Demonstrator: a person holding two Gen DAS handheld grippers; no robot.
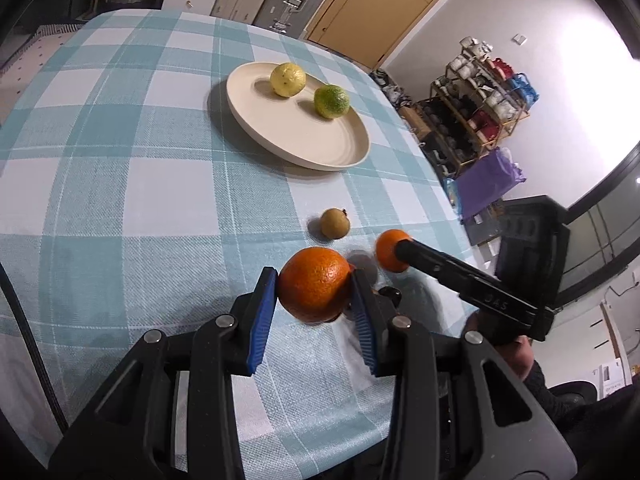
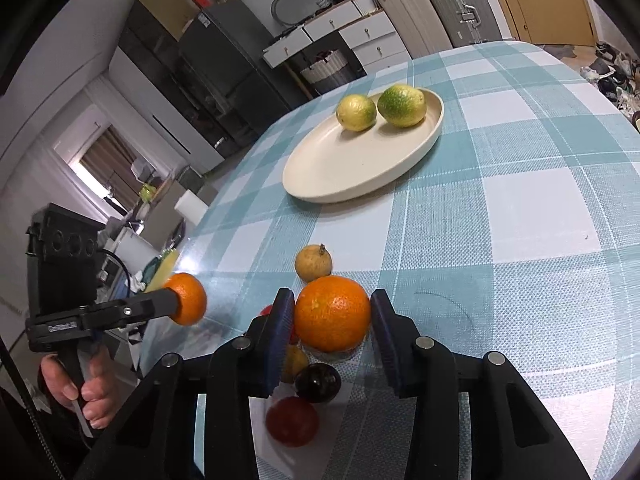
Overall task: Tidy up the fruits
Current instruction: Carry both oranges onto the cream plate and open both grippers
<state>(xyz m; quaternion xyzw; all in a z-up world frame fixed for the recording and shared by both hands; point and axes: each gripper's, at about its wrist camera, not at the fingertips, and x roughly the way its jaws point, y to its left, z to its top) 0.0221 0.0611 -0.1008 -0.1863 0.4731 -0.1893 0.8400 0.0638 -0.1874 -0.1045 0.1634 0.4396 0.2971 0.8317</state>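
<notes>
My left gripper [image 1: 314, 284] is shut on an orange [image 1: 314, 282] and holds it just above the checked tablecloth. My right gripper [image 2: 330, 314] is shut on another orange [image 2: 332, 312]; it shows in the left wrist view [image 1: 390, 254] too. A cream plate [image 1: 280, 124] farther out holds a yellow lemon [image 1: 287, 79] and a green-yellow citrus [image 1: 331, 101]. A small tan fruit [image 1: 335, 222] lies on the cloth between the plate and the grippers. Under my right gripper lie a red fruit [image 2: 292, 420], a dark plum-like fruit [image 2: 318, 382] and a yellow fruit [image 2: 294, 362].
The table's right edge [image 1: 440, 184] drops off near a shoe rack [image 1: 480, 100] and a purple bag [image 1: 488, 178]. Suitcases [image 2: 456, 4], white drawers [image 2: 360, 36] and a wicker basket [image 2: 324, 68] stand beyond the far edge.
</notes>
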